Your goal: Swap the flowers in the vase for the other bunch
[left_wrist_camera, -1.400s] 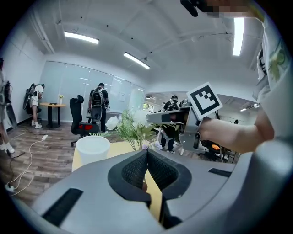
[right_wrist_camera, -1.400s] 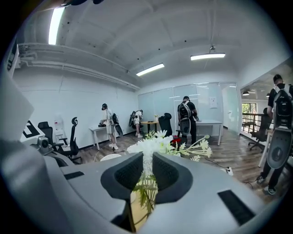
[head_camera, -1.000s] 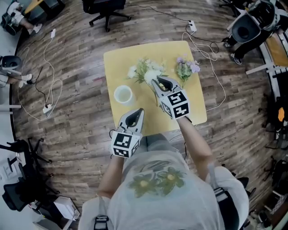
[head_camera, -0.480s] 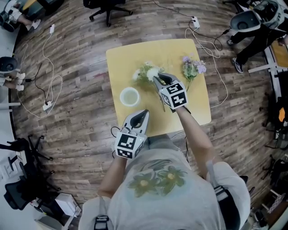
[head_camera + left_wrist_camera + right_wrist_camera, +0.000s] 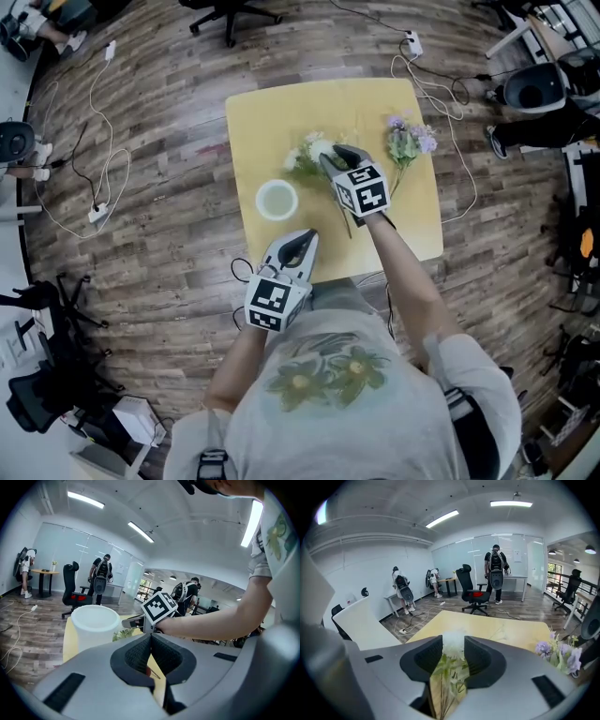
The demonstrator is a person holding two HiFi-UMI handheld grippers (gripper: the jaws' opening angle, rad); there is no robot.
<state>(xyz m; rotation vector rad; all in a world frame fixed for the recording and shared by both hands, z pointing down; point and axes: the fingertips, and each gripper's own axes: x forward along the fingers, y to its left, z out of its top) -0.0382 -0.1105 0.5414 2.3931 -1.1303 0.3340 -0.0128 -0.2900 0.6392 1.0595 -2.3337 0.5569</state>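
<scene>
Right gripper view tells it best. The right gripper has its jaws standing apart, having just been opening, and the white flower bunch lies in the gap between them. The green stems and leaves run down through the gap toward the camera. The pale bloom sits just past the jaw tips, over the yellow table. The pads do not look to be pressing on the stems, and a sliver of room shows on either side. Off to the right in that view, near the table's edge, the purple flower bunch lies well apart from the jaws.

Seen from the head view, the white bunch lies flat on the table. Its blooms point to the far side and its stems trail back under the right gripper toward the person. The white vase stands upright just beside the bunch, on its left. The purple bunch lies near the table's far right corner.

The left gripper is held over the table's near edge, short of the vase. Its jaws are closed together with nothing between them, and in the left gripper view the two pads meet in a single line. Beyond them the vase rises close by on the left, with the right gripper's marker cube behind it.
</scene>
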